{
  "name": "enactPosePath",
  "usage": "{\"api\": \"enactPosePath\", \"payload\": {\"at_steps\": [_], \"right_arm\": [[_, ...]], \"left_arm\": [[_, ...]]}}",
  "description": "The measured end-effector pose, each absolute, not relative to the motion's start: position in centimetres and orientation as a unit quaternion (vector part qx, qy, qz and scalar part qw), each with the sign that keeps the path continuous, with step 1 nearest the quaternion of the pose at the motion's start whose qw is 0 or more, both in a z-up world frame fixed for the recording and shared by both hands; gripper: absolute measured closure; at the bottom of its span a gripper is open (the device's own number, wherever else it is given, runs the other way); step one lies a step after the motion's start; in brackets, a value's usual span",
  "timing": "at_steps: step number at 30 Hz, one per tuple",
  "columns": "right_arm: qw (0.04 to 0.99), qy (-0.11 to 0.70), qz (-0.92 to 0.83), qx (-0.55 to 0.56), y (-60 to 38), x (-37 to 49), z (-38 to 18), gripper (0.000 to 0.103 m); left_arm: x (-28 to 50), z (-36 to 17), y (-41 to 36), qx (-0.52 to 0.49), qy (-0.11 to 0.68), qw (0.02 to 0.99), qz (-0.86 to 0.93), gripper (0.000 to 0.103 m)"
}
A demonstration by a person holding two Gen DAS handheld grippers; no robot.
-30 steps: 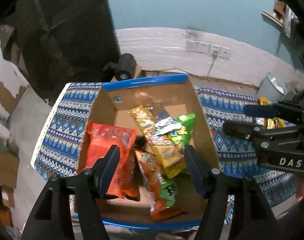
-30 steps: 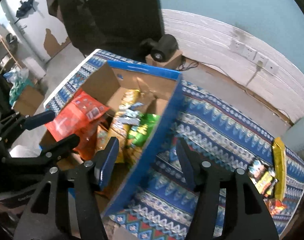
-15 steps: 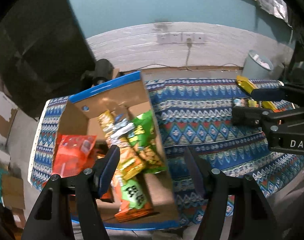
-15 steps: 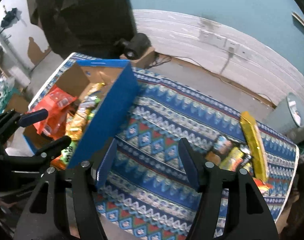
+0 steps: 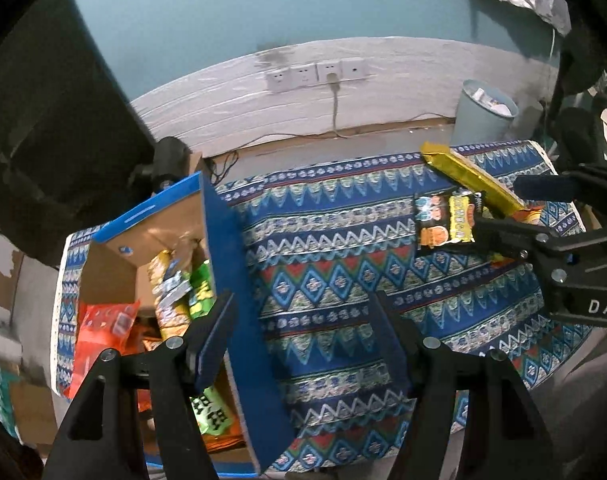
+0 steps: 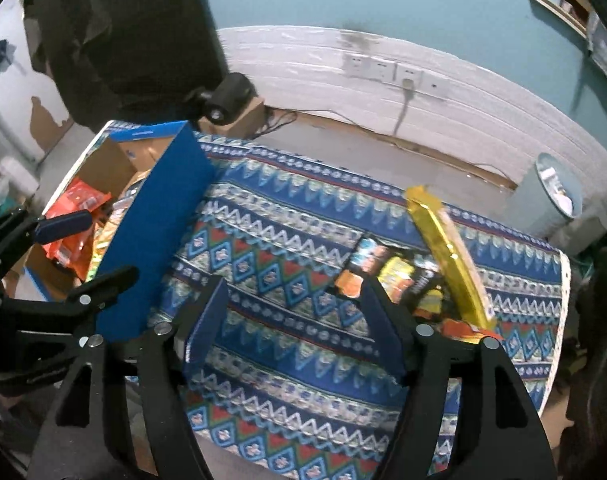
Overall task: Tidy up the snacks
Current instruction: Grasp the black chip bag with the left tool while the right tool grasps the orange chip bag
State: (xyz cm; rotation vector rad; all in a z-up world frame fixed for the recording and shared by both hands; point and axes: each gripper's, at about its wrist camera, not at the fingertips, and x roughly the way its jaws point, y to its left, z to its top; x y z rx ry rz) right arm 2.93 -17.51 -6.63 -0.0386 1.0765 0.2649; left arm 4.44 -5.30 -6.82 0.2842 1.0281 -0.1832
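The long gold foil-wrapped snack pack (image 6: 447, 264) lies at the right of the right wrist view, its long axis running from upper left to lower right, one end resting over a heap of small black, yellow and orange snack packets (image 6: 395, 276). In the left wrist view the same pack (image 5: 471, 178) sits at upper right, slanting the same way.

The open cardboard box with blue outer walls (image 6: 151, 224) stands at the left, holding a red-orange bag (image 5: 99, 328) and green and yellow packets (image 5: 183, 288). Everything sits on a surface covered by a blue patterned cloth with zigzag and diamond bands (image 5: 335, 280). Behind are a teal wall with a white lower band, a row of wall sockets (image 5: 315, 74) and a pale blue waste bin (image 6: 551, 196).

Compared with a second ago, both views have swung from the box toward the cloth and the heap of packets. The left gripper (image 5: 303, 328) has its fingers apart with nothing between them. The right gripper (image 6: 295, 312) has just been widening its fingers, which hang empty above the cloth.
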Motion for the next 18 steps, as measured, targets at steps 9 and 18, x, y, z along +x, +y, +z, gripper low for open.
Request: {"api": "enactPosePath", "payload": {"at_steps": [9,18], "right_arm": [[0.844,0.527,0.100,-0.026,-22.0,3.9,-7.3,0.031],[0.831,0.549,0.072,-0.053,-26.3,7.2,-8.4,0.030]], "left_arm": [[7.4,-7.1,-10.1,0.153,0.510,0.839,-0.112,0.034],[12.2,-8.2,-13.9,0.177,0.523,0.825,-0.117,0.027]]}}
